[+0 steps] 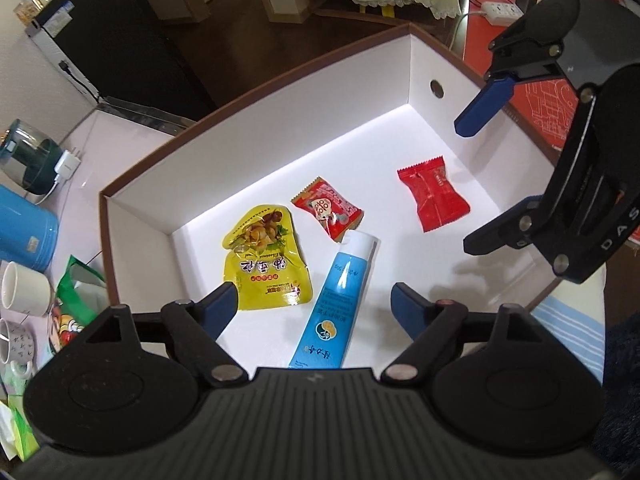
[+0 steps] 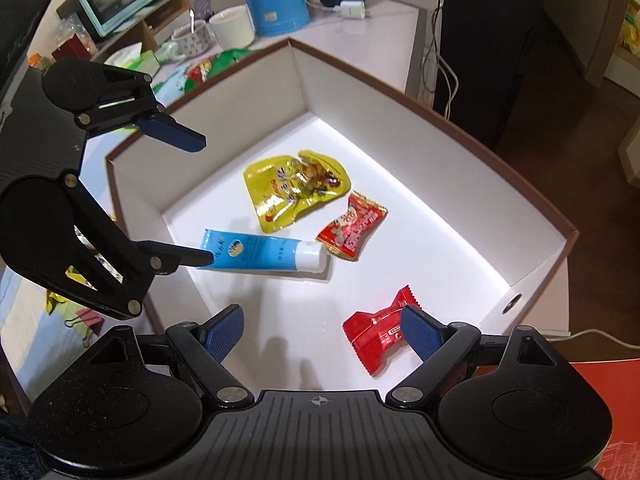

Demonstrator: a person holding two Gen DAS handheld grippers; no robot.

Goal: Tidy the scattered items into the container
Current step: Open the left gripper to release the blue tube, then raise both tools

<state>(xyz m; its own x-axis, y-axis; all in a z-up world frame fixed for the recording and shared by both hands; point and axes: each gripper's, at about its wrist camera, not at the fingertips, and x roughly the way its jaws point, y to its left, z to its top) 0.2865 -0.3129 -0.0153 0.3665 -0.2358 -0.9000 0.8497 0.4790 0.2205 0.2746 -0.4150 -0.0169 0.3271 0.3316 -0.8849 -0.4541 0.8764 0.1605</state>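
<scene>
Four items are lying on the white floor of the box (image 1: 256, 92): a yellow pouch (image 1: 266, 256), a blue tube (image 1: 336, 300) with its white cap touching a red patterned candy (image 1: 328, 212), and a plain red candy (image 1: 432, 194) lying apart from the others. None of them is leaning on a wall; all are lying flat inside.

The left tongs (image 1: 312, 304) are hovering over the box with the fingers standing wide apart and nothing between them — the tube is lying below the gap, not gripped. The right tongs (image 2: 320, 328) are also spread apart and empty, hanging over the near side of the box above the plain red candy.

As a judgement, the part of the task that these pictures show is looking done: every loose item in the working area is already sitting in the box. On the table (image 1: 86, 172) outside it I am seeing a green packet (image 1: 78, 284), mugs (image 1: 24, 292) and a blue jug (image 1: 22, 232) — whether any of these is belonging to the scattered items, I cannot tell.
</scene>
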